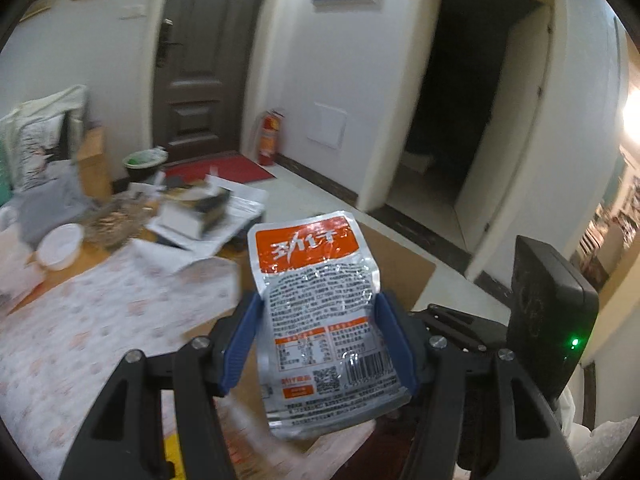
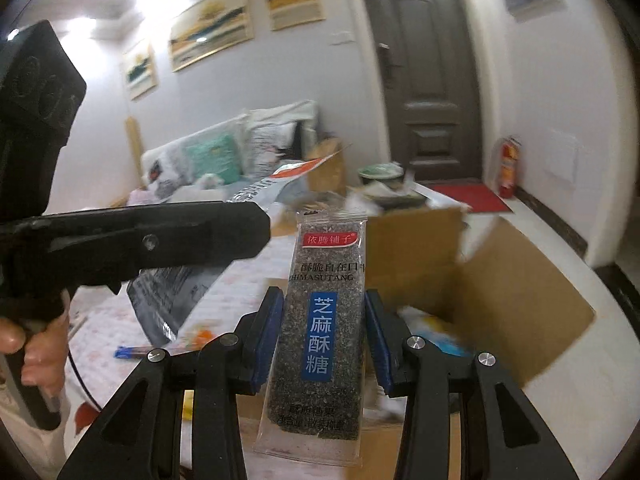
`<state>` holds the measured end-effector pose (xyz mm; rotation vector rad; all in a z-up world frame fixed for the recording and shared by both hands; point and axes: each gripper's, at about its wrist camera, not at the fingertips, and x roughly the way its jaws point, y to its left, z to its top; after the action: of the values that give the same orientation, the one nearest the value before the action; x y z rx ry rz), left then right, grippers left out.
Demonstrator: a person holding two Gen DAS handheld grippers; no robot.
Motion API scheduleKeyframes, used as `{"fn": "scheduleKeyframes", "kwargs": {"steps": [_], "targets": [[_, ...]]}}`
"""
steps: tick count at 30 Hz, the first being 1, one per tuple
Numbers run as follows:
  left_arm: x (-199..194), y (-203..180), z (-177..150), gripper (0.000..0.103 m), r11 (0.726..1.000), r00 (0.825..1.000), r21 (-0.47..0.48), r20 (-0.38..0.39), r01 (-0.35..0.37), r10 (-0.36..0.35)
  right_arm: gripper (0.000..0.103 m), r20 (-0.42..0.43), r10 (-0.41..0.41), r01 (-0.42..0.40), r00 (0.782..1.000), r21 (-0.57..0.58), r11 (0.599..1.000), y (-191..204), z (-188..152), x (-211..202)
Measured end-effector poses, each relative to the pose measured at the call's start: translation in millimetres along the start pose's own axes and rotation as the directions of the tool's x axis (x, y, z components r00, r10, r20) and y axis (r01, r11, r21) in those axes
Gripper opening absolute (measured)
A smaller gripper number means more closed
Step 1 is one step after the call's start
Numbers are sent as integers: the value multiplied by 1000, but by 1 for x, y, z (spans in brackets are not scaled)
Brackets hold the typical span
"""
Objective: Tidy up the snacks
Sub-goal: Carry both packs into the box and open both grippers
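My left gripper [image 1: 318, 304] is shut on a silver snack packet [image 1: 316, 280] with an orange label, its blue pads pressing both side edges. It holds the packet upright above the table. In the right wrist view, the left gripper [image 2: 256, 220] shows side-on with a hand [image 2: 36, 344] on its grip and the silver packet [image 2: 172, 296] hanging through it. My right gripper [image 2: 323, 298] is shut on a clear-wrapped black sesame candy bar [image 2: 324, 320] with a blue label, which also stands upright. An open cardboard box [image 2: 508, 280] lies just beyond and to the right, with blurred packets inside.
A floral tablecloth [image 1: 92, 320] covers the table. On it are a white bowl [image 1: 60, 246], piled papers and boxes [image 1: 200, 212], and a blue pen-like item [image 2: 128, 352]. A black housing with a green light [image 1: 548, 304] is close on the right. Behind stand a sofa with cushions [image 2: 208, 156], a dark door [image 2: 428, 76] and a fire extinguisher [image 1: 269, 138].
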<state>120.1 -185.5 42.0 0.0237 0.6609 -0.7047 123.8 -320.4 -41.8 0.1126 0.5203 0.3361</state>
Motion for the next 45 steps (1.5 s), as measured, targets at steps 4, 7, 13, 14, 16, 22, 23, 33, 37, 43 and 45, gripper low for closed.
{"fn": "scheduleKeyframes", "kwargs": {"steps": [4,7,13,14,16,22,23,33,37,43,45], "targets": [[47,-14,10,58,1000,998,9,-56,12,-11,36,-23,-42,43,999,46,998,-42,-5,11],[72,-11,13,58,1000,996,-10,-89,8,-8,36,-39,-44,46,998,61,997,-62,-6,19],[98,2,9,60,999,990,-42,-138,-1,-4,36,-66,-56,58,996,33,998,-77,-3,42],[100,4,8,60,999,990,-45,-143,-2,-4,36,-69,-53,56,996,32,998,-79,-2,44],[104,7,8,60,999,989,-45,-149,-5,-2,36,-78,-53,55,996,26,998,-80,-2,50],[109,12,6,65,998,986,-66,-166,17,-28,40,-86,-71,72,994,12,997,-70,-6,50],[109,12,5,66,997,985,-68,-172,21,-33,44,-85,-79,80,993,9,997,-70,-5,50],[86,14,2,70,996,989,-88,-143,35,-48,47,-75,-143,146,987,37,989,-73,-10,26],[55,22,-4,71,996,995,-93,-97,16,-25,47,-63,-120,122,991,33,992,-61,-7,14],[-16,61,-36,74,987,996,-137,-37,-85,81,47,-14,-4,5,1000,15,1000,-14,-4,-4],[-34,77,-48,74,980,993,-157,-30,-121,118,47,-8,52,-52,999,-7,999,12,-6,-6]]}}
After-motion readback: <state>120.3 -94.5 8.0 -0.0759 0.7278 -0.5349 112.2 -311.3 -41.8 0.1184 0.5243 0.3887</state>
